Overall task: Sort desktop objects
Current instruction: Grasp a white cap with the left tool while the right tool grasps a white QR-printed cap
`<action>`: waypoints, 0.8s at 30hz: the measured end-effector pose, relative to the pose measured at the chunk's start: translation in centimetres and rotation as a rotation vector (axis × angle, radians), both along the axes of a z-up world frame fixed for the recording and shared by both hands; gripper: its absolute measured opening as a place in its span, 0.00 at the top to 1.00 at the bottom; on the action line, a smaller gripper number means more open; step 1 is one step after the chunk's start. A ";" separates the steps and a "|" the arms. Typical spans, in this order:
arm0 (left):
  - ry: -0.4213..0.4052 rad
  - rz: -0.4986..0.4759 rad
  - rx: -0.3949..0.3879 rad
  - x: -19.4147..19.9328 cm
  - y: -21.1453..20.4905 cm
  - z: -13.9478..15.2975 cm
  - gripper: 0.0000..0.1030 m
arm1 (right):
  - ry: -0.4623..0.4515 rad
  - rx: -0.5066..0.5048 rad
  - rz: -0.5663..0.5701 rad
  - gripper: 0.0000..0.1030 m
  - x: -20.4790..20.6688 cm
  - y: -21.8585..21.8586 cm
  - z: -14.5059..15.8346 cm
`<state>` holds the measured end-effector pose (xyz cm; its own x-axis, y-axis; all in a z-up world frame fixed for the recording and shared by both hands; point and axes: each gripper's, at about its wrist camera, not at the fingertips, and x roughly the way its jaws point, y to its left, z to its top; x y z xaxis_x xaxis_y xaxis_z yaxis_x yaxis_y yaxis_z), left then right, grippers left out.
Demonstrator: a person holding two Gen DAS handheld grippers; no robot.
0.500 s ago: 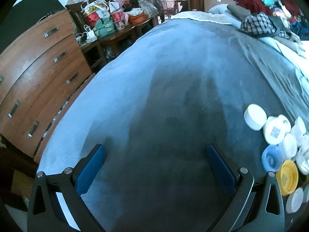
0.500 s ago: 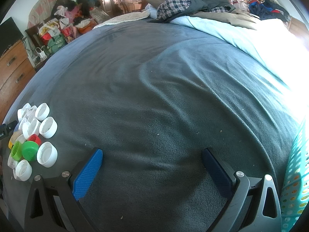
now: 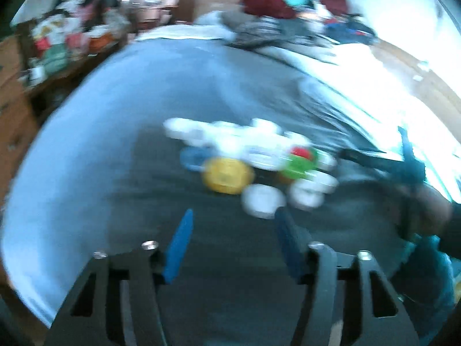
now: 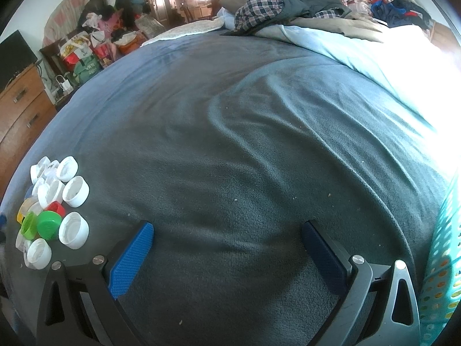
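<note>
Ahead of the left gripper (image 3: pixel 233 225), slightly right of its centreline, sits the heap of bottle caps (image 3: pixel 250 155) on the grey blanket (image 3: pixel 121 132). A yellow cap (image 3: pixel 226 175) lies nearest the left finger's line, a white cap (image 3: pixel 262 201) sits just beyond the right fingertip, and green (image 3: pixel 299 165) and red (image 3: pixel 299 152) caps lie further right. This view is heavily blurred, so edges and gaps between caps cannot be judged.

The main risk, as I read it, is a poor pick from a tight cluster: caps touch and overlap, so fingers closing on one could catch a neighbour's rim and scatter or flip the rest. The soft blanket adds to this, since a cap pressed down may tilt and slip from the pads. Aiming while the view smears makes a missed or skewed grasp more likely.

The left gripper's blue pads are spread moderately apart, holding nothing and touching nothing I can see.

Further right, the right gripper (image 4: pixel 227 230) hovers over bare blanket with its fingers spread wide and empty. From it, the same caps (image 4: pixel 52 201) lie well off to the left, beyond its left finger. A teal perforated basket (image 4: pixel 440 259) stands at its far right, probably where sorted caps go. Swinging a cap across could clip the basket wall.
</note>
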<state>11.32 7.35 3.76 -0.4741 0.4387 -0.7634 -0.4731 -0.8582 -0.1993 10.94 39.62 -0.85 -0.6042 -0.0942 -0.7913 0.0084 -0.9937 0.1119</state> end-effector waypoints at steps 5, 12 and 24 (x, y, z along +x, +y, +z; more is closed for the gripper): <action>-0.052 -0.025 0.011 -1.8 1.2 -1.6 0.73 | 0.002 -0.008 0.001 0.00 0.2 0.1 0.1; -0.046 0.020 -0.017 -1.6 3.3 -2.6 0.72 | -0.004 -0.001 0.003 0.00 0.3 -0.1 0.1; 0.022 0.043 -0.042 0.3 2.6 -1.4 0.75 | 0.028 -0.033 0.249 0.31 2.7 -3.0 3.9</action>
<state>11.64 9.99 2.37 -0.5086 0.3855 -0.7698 -0.4396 -0.8851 -0.1528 13.62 36.67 3.06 -0.5810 -0.2681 -0.7685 0.2561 -0.9564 0.1400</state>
